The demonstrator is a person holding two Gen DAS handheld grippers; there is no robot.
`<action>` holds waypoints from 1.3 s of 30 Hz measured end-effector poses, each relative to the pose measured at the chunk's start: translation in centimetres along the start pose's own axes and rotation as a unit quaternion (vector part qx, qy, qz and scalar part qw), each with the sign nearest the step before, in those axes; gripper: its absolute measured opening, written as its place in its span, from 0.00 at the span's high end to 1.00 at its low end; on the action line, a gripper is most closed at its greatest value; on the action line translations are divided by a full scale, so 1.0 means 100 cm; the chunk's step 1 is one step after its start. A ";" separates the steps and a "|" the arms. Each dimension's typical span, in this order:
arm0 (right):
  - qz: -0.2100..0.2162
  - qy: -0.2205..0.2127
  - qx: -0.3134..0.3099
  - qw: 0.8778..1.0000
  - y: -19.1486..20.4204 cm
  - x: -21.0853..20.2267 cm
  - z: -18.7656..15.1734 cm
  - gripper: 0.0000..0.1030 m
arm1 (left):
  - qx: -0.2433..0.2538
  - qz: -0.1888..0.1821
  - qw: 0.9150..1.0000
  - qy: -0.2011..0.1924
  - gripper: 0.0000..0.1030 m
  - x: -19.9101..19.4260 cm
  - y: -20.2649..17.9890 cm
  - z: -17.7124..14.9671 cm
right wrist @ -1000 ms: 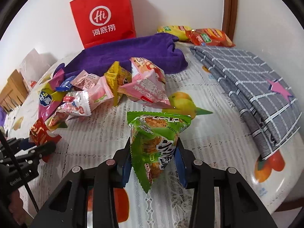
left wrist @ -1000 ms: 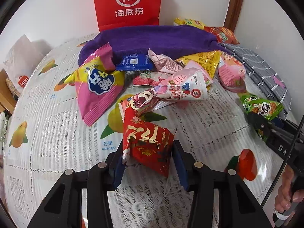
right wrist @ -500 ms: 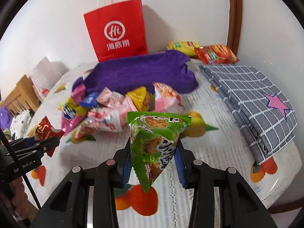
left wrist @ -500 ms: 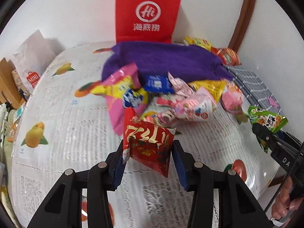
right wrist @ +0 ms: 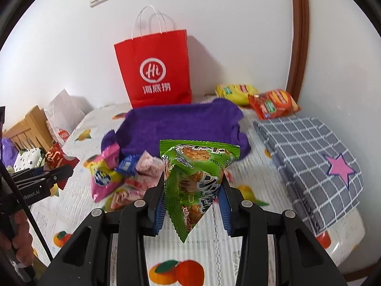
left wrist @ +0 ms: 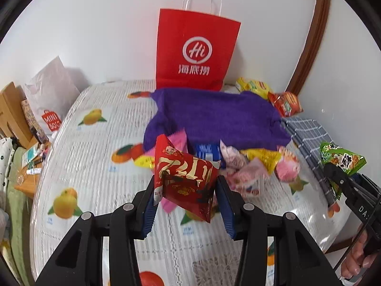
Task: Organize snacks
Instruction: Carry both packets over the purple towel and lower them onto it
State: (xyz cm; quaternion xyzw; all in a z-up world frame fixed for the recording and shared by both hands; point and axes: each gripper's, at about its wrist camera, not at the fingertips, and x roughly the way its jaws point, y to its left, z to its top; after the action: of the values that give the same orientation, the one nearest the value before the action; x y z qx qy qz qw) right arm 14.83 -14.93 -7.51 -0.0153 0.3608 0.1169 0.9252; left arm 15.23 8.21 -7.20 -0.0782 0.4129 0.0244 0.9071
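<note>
Snack packets crinkly foil (triangular): left tongs (left wrist: 185,200) clamp red packet (left wrist: 184,178), right tongs (right wrist: 193,202) clamp green packet (right wrist: 194,178).

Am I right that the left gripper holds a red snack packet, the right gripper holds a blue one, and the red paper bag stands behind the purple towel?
Not quite. The right gripper holds a green snack packet, not a blue one, as the right wrist view shows. The rest stands: the left gripper holds the red snack packet, and the red paper bag stands behind the purple towel.
</note>
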 end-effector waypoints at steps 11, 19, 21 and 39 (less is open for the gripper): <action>0.014 -0.034 -0.015 0.999 0.005 -0.005 0.045 0.63 | -0.005 -0.010 1.000 -0.022 0.57 -0.006 -0.001 0.046; 0.023 -0.039 -0.008 0.999 -0.003 0.007 0.072 0.63 | 0.003 -0.014 0.999 -0.028 0.57 0.000 -0.012 0.074; 0.026 -0.037 -0.005 0.999 -0.006 0.014 0.079 0.63 | 0.005 -0.015 0.999 -0.028 0.57 0.004 -0.015 0.081; 0.043 -0.008 0.006 0.999 -0.025 0.088 0.131 0.63 | 0.003 -0.016 1.000 -0.008 0.57 0.063 -0.036 0.141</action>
State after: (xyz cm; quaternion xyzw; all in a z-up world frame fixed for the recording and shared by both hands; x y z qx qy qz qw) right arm 30.41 -14.11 -3.88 0.0069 0.3541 0.1547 0.9223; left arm 30.28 6.86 -2.35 -0.0821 0.4044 0.0095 0.9108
